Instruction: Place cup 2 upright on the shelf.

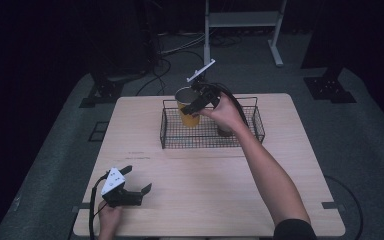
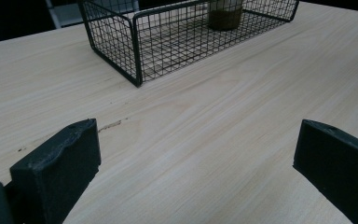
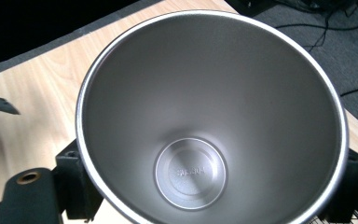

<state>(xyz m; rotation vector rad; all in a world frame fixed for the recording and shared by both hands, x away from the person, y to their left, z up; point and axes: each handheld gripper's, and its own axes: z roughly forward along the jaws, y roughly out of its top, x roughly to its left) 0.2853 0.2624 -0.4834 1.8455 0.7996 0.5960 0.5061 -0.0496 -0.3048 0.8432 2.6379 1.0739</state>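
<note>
A yellow cup [image 1: 186, 109] with a bare steel inside [image 3: 205, 93] hangs over the left part of the black wire basket [image 1: 252, 136]. My right gripper [image 1: 195, 106] is shut on it, one jaw on each side of its wall. The right gripper view looks straight down into the cup, which holds nothing. A second, brownish cup [image 1: 225, 131] stands in the basket behind the person's right hand, and the left gripper view has its lower part [image 2: 224, 14]. My left gripper [image 1: 138, 179] rests low at the table's front left, open [image 2: 196, 158], with bare wood between its jaws.
The wooden table [image 1: 205, 195] stretches bare between the basket [image 2: 135, 51] and the front edge. Beyond the table stand a white frame [image 1: 240, 20] and cables [image 1: 160, 70] on the dark floor.
</note>
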